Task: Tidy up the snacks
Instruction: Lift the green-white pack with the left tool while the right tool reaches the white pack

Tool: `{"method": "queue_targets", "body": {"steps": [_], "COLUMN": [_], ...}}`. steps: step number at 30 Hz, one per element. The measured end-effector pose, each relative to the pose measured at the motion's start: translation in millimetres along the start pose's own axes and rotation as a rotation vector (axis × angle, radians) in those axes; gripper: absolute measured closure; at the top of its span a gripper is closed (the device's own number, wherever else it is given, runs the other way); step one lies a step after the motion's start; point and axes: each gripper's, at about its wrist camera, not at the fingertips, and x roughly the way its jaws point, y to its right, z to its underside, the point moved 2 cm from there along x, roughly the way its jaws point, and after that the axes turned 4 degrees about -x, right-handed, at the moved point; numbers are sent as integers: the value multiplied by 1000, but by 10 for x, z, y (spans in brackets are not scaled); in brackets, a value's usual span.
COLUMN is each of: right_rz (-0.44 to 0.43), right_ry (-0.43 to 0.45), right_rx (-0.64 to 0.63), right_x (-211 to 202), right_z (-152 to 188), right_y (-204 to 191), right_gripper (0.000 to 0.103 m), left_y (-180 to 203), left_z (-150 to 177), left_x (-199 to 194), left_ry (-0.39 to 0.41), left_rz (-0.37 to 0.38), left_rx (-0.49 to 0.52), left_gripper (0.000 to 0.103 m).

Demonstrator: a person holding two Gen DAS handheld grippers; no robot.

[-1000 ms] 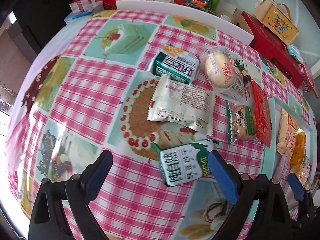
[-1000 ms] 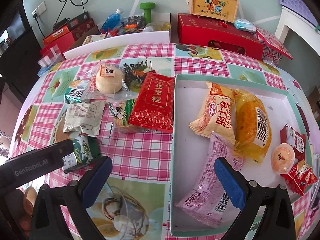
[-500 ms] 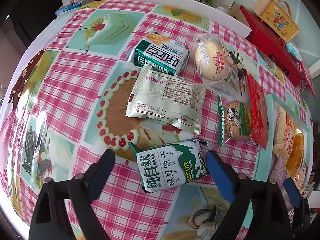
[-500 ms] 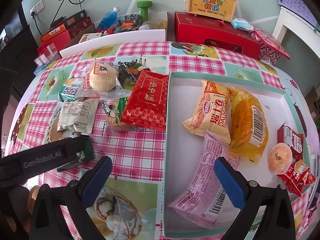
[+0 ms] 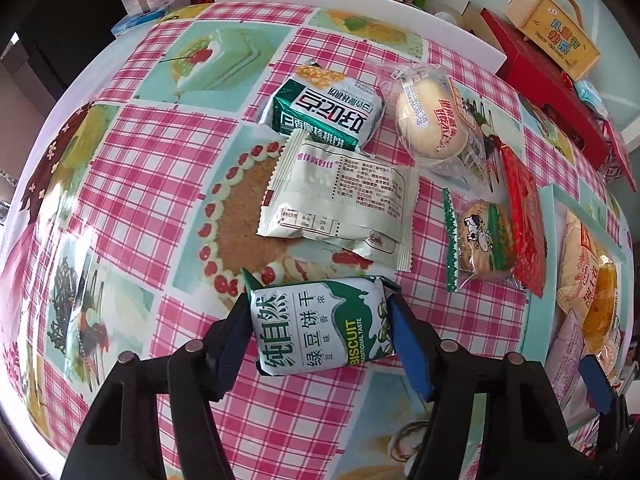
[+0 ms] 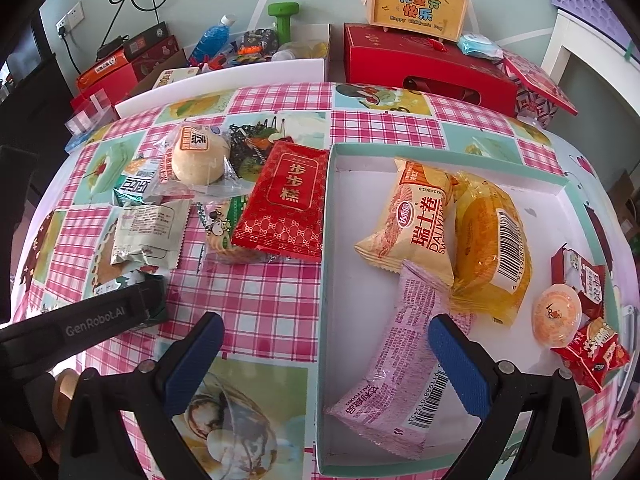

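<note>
Progress looked partial. Inside the shallow white tray with a teal rim (image 6: 326, 240), ahead of the right gripper (image 6: 324, 364), lay six snacks: a pink wrapped bar (image 6: 394, 364) nearest, between and just beyond the jaws; a pale yellow roll packet (image 6: 412, 220) and a clear orange cake packet (image 6: 492, 240) farther on; and, off to the right, a round orange jelly cup (image 6: 558, 314) beside two small red packets (image 6: 592, 354). The right jaws stood wide apart, holding nothing and touching nothing that the pictures showed.

Six packets remained outside the tray on the pink checked worktop (image 5: 132, 168). The left gripper (image 5: 320, 328) had its jaws drawn in narrow against the two ends of a green and white biscuit packet (image 5: 320, 326), both blue pads seemingly pressing the wrapper. Whether the packet was lifted or resting on the worktop could not be told. Just beyond the left jaws lay a white foil packet (image 5: 340, 196) showing its printed back; to the right of it, a clear bag of cow-print biscuits (image 5: 480, 240) and a flat red foil packet (image 5: 524, 216). Farthest were a green and white walnut biscuit packet (image 5: 328, 116) and a round pale bun in clear wrap (image 5: 432, 118).

By this reckoning, about half the sorting was done, and the held packet seemed the next one bound for the tray.
</note>
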Motion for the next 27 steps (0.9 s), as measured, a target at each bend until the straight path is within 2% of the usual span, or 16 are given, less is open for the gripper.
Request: {"method": "queue_targets", "body": {"steps": [10, 16, 27], "right_rz": [3, 3, 10], "right_ry": [-1, -1, 1], "right_rx": [4, 3, 6], "right_x": [12, 12, 15], "right_z": [11, 7, 9], "right_y": [30, 27, 44], "right_gripper": [0, 0, 0], "left_y": [-108, -313, -379], "left_z": [-54, -2, -49], "left_x": [-54, -223, -426], "left_ry": [8, 19, 41], "left_rz": [2, 10, 58], "left_rx": [-16, -28, -38], "left_gripper": [40, 41, 41]}}
